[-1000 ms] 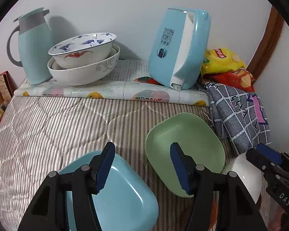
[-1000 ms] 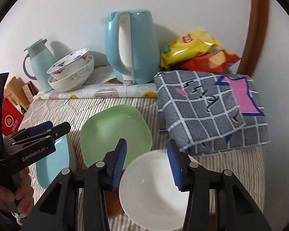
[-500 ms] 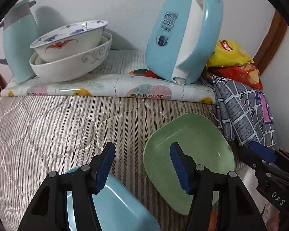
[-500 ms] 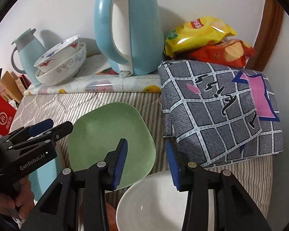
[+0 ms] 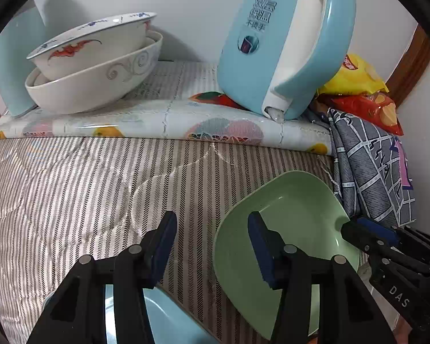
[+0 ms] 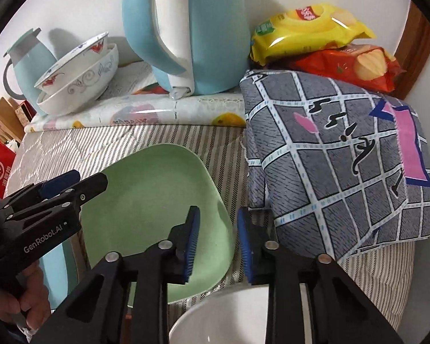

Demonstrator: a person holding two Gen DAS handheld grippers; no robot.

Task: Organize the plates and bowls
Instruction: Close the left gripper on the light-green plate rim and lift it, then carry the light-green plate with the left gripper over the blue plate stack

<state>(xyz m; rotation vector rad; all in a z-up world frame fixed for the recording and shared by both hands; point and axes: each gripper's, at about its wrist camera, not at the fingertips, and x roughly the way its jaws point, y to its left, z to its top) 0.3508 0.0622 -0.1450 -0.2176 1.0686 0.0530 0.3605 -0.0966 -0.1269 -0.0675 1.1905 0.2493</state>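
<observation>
A pale green plate (image 5: 301, 229) (image 6: 152, 200) lies on the striped quilt between my two grippers. My left gripper (image 5: 212, 243) (image 6: 89, 179) straddles the plate's left rim; its jaws are closing and the pads do not press on it. My right gripper (image 6: 218, 240) (image 5: 355, 225) straddles the right rim, jaws also closing, a gap still showing. A light blue plate (image 5: 169, 324) (image 6: 57, 272) lies under the left gripper, mostly hidden. A white bowl (image 6: 229, 321) sits below the right gripper. Two patterned bowls (image 5: 94, 66) (image 6: 80, 80) are nested at the back left.
A light blue kettle (image 5: 283, 46) (image 6: 192, 28) and a pale thermos jug (image 6: 28, 63) stand on the raised fruit-print cloth (image 5: 157, 120) by the wall. A grey checked cloth (image 6: 344, 157) and snack bags (image 6: 309, 28) crowd the right. A person's hand (image 6: 14, 301) holds the left gripper.
Both grippers have moved forward and down onto the green plate's rims, and both pairs of jaws have narrowed. The blue plate and white bowl have slid toward the bottom of the views.
</observation>
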